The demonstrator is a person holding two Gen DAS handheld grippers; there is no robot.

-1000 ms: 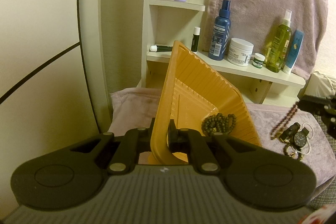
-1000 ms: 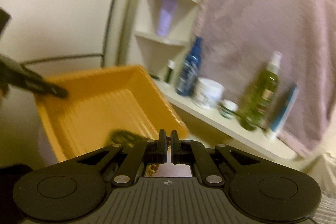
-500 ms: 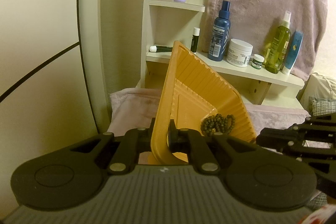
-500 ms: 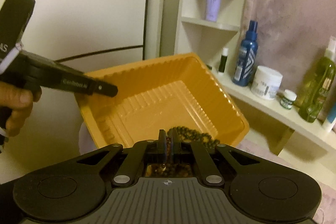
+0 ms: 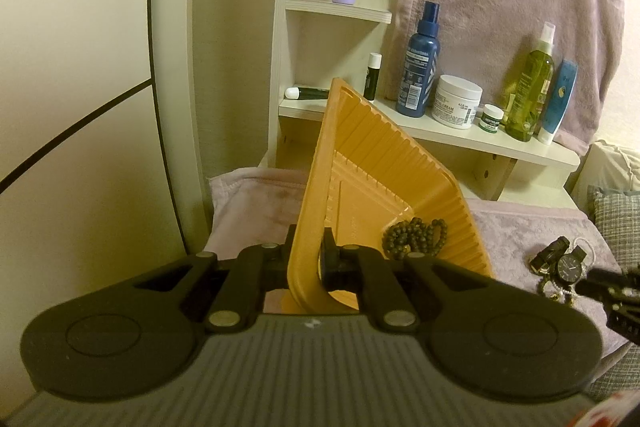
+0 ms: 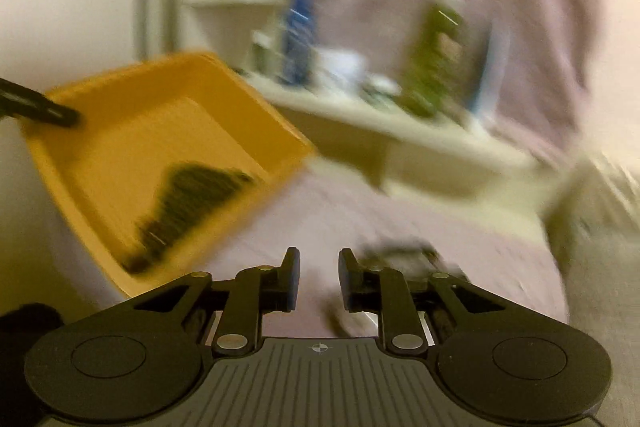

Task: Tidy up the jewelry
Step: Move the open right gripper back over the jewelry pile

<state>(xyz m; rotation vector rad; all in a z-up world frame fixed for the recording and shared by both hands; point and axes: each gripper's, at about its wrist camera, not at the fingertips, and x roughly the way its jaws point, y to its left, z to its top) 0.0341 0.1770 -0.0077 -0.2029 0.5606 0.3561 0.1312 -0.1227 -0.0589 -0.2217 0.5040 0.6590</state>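
Your scene rests on a bed covered by a mauve blanket [image 5: 532, 227], with a white shelf [image 5: 480, 141] of bottles and jars behind it. The largest task item is the orange tray [image 5: 360, 163]: you hold it tilted steeply on edge above the blanket. Your left hand-held gripper [image 5: 306, 259] is clamped on the tray's near wall, one finger outside and one inside. A dark bead strand [image 5: 414, 233] lies bunched in the tray's lowest corner. On the blanket to the right of the tray lies a small pile of jewelry, including a black-faced watch [image 5: 570, 267]. Your right hand-held gripper [image 6: 319, 281] is over the blanket beside the tray; its jaws are opening and nothing is between them. The right wrist view is heavily blurred, so the items just beyond its right finger cannot be identified there.
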